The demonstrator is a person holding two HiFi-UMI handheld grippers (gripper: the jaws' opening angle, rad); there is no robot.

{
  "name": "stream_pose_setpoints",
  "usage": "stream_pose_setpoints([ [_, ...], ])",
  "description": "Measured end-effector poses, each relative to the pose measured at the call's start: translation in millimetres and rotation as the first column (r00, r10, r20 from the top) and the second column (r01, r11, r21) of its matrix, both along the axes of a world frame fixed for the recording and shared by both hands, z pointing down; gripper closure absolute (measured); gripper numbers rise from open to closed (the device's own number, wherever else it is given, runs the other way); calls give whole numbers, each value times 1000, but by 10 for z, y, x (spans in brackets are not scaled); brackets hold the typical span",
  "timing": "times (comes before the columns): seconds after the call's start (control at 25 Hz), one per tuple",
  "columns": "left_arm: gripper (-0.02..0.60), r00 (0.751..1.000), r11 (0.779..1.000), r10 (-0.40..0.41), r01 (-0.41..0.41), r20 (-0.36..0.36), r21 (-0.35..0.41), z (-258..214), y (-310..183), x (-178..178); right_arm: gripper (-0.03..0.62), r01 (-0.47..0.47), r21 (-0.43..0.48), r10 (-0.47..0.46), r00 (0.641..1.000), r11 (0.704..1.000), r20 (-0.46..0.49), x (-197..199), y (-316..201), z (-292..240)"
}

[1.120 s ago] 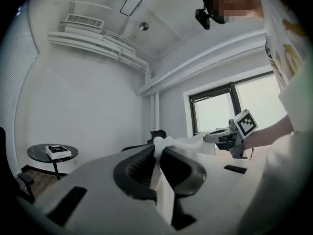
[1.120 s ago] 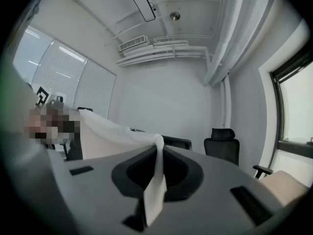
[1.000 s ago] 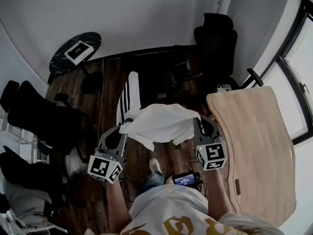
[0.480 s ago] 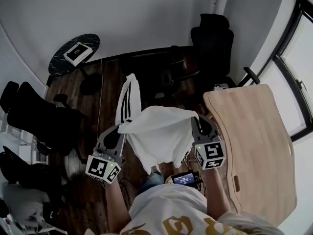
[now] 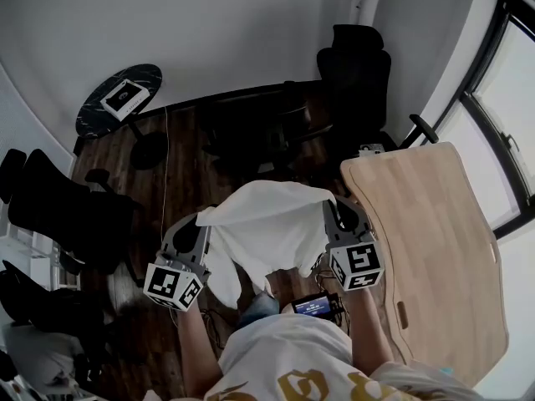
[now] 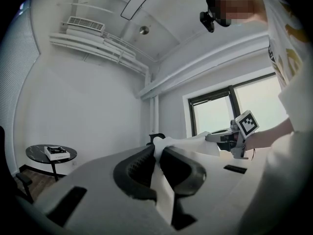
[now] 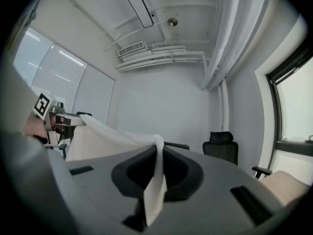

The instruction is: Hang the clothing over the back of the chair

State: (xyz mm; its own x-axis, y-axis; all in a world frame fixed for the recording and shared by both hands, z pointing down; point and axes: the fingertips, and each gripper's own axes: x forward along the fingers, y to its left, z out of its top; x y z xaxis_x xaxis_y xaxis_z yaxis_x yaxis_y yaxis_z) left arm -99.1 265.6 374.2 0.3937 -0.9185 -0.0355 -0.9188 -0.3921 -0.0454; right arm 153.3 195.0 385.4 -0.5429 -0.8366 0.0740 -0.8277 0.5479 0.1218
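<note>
A white garment (image 5: 269, 226) is stretched between my two grippers in the head view, its lower part sagging toward the person. My left gripper (image 5: 201, 220) is shut on the garment's left corner and my right gripper (image 5: 331, 205) on its right corner. In the left gripper view, white cloth (image 6: 164, 190) is pinched between the shut jaws of the left gripper (image 6: 157, 152). The right gripper view shows the same: the right gripper (image 7: 159, 152) is clamped on the cloth (image 7: 102, 138). A black high-backed office chair (image 5: 357, 67) stands beyond, at the far right; it also shows in the right gripper view as the chair (image 7: 221, 147).
A dark desk (image 5: 251, 111) runs across the room ahead of me. A pale wooden table (image 5: 430, 249) lies at the right, by the window. A round black side table (image 5: 113, 100) carries a white box. Another black chair (image 5: 63, 207) stands at the left.
The garment's striped part, which reached out toward the desk, has dropped back and now hangs beneath the cloth near the person. Both grippers stay shut on it, almost unmoved.
</note>
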Motion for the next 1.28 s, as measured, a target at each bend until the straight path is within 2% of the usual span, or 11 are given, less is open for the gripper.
stream_pose_setpoints([
  [0.36, 541, 1000, 1000, -3, 3, -23, 3, 45, -597, -117, 568, 17, -1, -17, 1000, 1000, -2, -75, -516, 19],
  [0.52, 542, 1000, 1000, -7, 7, -17, 28, 44, -1067, -224, 568, 21, -12, -21, 1000, 1000, -4, -170, -963, 81],
  [0.84, 542, 997, 999, 33, -30, -71, 45, -55, -2238, -429, 568, 20, -13, -20, 999, 1000, -27, -389, -1975, 6],
  [1.08, 542, 995, 995, 80, -76, -63, 62, -142, -2992, -560, 568, -29, -17, 28, 999, 999, -19, -469, -2528, -14],
  [1.28, 542, 990, 990, 124, -119, -60, 77, -167, -3385, -628, 568, -69, -14, 68, 998, 998, -6, -543, -2907, -33],
])
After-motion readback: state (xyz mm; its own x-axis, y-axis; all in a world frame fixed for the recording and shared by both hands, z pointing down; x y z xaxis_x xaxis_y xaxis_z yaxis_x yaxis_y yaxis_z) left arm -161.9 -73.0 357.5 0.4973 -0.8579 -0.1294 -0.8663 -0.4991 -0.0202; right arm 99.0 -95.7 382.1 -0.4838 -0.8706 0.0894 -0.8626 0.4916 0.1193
